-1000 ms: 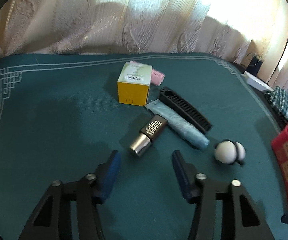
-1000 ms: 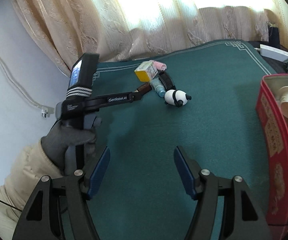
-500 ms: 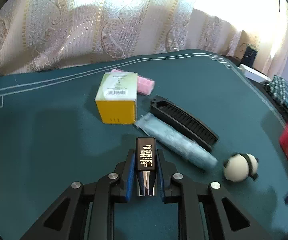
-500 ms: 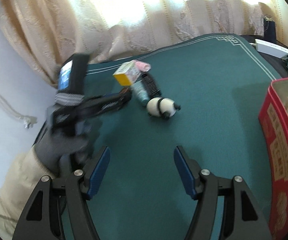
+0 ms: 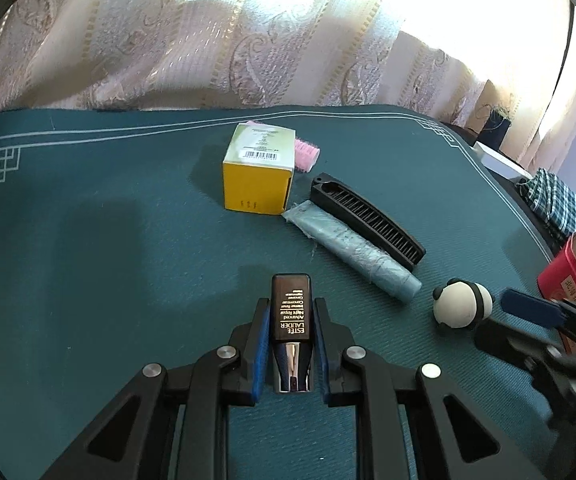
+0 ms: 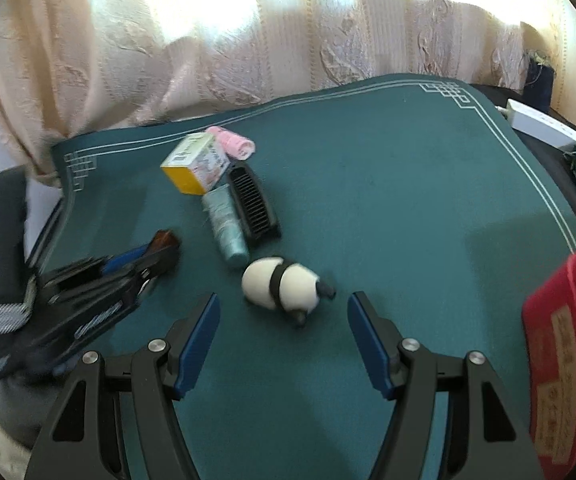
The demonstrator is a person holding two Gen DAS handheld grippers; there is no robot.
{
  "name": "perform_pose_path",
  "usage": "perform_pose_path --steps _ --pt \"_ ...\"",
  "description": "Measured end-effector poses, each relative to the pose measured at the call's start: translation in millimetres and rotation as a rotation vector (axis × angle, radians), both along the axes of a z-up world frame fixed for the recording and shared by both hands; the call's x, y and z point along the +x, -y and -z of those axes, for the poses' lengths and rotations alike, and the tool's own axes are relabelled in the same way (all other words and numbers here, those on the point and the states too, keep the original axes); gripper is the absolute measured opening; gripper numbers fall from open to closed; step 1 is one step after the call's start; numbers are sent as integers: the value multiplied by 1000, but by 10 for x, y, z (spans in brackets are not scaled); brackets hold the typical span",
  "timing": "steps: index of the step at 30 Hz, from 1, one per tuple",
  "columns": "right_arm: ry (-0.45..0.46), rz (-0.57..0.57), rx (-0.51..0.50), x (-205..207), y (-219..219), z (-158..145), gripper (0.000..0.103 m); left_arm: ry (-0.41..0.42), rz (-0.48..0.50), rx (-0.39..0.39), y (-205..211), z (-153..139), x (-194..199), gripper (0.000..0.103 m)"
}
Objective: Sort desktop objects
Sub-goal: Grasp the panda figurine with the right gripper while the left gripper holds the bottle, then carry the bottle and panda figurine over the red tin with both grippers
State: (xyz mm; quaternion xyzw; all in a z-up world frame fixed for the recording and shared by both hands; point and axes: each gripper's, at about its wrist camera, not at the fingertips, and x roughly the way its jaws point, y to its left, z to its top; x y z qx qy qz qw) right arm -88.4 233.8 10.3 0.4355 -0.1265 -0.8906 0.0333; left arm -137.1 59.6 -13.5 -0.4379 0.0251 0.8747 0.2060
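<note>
Two grippers worked: my left gripper [image 5: 290, 322] clamped the brown bottle [image 5: 290, 312]; my right gripper [image 6: 284, 332] gaped beside the panda toy [image 6: 282, 286].

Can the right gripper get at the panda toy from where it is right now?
Probably yes. The right gripper is open, and the panda toy lies just ahead of its fingers with only bare mat between. The left gripper sits off to the side.

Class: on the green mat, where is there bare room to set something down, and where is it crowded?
Bare: between the mat's right border, the panda toy and the red box; also left of the yellow box. Crowded: yellow box, blue tube, black comb, pink item.
</note>
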Motion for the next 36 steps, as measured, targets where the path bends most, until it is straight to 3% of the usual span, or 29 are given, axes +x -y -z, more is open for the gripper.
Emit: perform_pose_path --steps 6,9,17,27,36 --pt "1 -16 40 -152 82 100 69 8 0 11 7 -4 -9 20" --pt "-10 -24 85 -140 117 102 59 9 2 13 7 -13 -7 20" --pt "-32 -31 43 26 90 40 59 -5 13 17 -26 -92 26 20" --pt "-103 0 22 497 13 -251 59 -30 40 15 -116 -233 141 21" --pt "-197 91 -14 1088 -362 -563 59 -61 117 24 -389 -486 602 20"
